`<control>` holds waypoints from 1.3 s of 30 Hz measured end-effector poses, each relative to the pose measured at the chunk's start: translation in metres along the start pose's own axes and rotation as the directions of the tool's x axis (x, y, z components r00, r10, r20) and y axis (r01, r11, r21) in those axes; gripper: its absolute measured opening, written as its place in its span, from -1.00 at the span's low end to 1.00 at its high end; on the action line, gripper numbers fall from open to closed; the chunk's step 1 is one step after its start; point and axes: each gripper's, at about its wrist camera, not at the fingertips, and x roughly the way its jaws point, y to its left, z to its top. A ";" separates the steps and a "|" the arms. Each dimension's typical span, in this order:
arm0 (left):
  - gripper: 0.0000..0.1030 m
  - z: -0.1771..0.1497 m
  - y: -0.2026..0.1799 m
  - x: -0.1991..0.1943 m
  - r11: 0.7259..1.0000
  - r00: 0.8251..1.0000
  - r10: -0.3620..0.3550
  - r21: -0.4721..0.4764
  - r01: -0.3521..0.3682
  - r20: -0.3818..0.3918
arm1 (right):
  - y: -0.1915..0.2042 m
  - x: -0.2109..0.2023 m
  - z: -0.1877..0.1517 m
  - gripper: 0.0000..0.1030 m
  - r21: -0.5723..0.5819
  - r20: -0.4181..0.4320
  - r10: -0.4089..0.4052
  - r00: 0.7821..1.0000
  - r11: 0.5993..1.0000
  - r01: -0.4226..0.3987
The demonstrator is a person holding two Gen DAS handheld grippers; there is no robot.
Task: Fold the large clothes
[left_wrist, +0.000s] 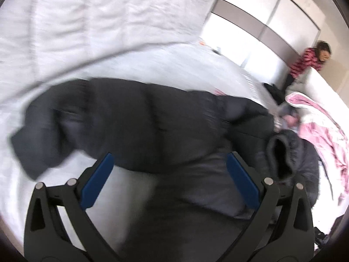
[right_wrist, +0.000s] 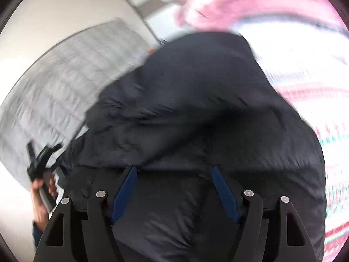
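Note:
A large black puffer jacket lies spread across the white bed, its sleeve end at the left and its fur-edged hood at the right. My left gripper hovers over the jacket's near edge, jaws wide open, nothing pinched. In the right wrist view the jacket fills most of the picture. My right gripper stands open over the fabric, and its blue pads do not press on it. The left gripper shows at the left edge, held by a hand.
A pink and white blanket lies bunched at the right of the jacket, also in the right wrist view. A person in a red striped top leans at the far right corner. A white quilted cover lies beyond the jacket.

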 end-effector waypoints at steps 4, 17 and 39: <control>1.00 0.008 0.053 -0.030 0.993 0.994 0.103 -0.070 -0.100 0.036 | -0.018 -0.021 0.004 0.43 0.031 0.107 0.006 0.994 0.999 -0.009; 1.00 -0.020 0.136 -0.010 0.934 0.933 0.356 -0.018 -0.358 -0.055 | -0.004 -0.013 0.003 0.43 0.001 0.072 0.016 0.997 1.000 -0.016; -0.74 -0.007 0.162 0.040 0.910 0.932 0.356 -0.205 -0.362 -0.068 | 0.014 0.006 -0.004 0.43 -0.077 0.048 0.002 0.999 0.997 0.002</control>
